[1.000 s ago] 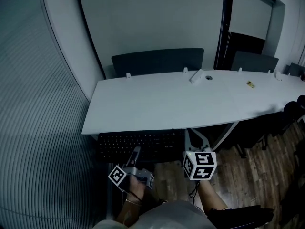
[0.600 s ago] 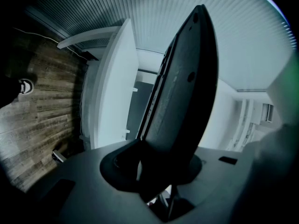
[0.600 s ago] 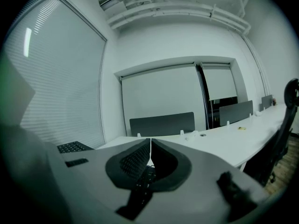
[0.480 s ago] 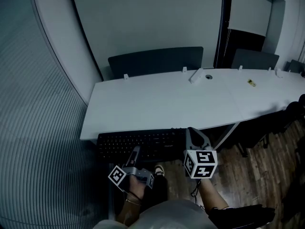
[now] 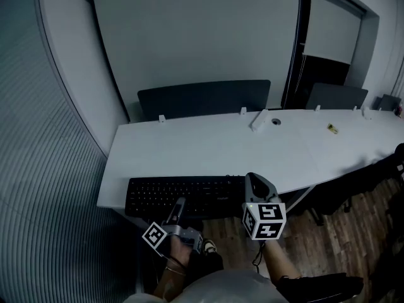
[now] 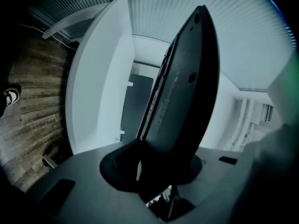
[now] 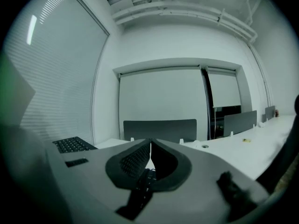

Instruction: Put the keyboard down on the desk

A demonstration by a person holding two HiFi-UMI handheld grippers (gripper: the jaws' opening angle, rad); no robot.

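- Head view: the flat black plastic keyboard (image 5: 183, 196) lies lengthwise along the 6 o'clock edge of the long white desk (image 5: 214, 147). Its far part is over the top and its near edge hangs out toward you. You cannot tell from here whether it already rests on the top.
- Your left gripper (image 5: 180, 206) comes in from 6 o'clock and has the near edge at about the middle. That is probably so the board stays balanced in one grip.
- Your right gripper (image 5: 255, 183) stands just beside the keyboard's 3 o'clock end, and contact cannot be made out. It looks placed to steady that end, not to carry it.
- Left gripper view: the left gripper (image 6: 156, 174) is clamped on the keyboard (image 6: 187, 87), and the board's thickness holds the jaws fairly wide. The board runs away toward 12 o'clock with its dark underside showing, and the desk (image 6: 88, 78) is a white band at 9 o'clock.
- Right gripper view: the right gripper (image 7: 150, 160) has its jaws together with only a hairline slit and nothing between them. The keyboard (image 7: 70, 144) sits off at 9 o'clock, clear of the jaws, and the desk (image 7: 233, 148) stretches toward 3 o'clock.
- Against a second ago: the keyboard then hung short of the desk's near edge, over the wood-plank floor (image 5: 353, 226). Now it overlaps the top. Both grippers have gone toward 12 o'clock with it, and your left grip is the same.
- The set-down looks close, but it is not yet done.
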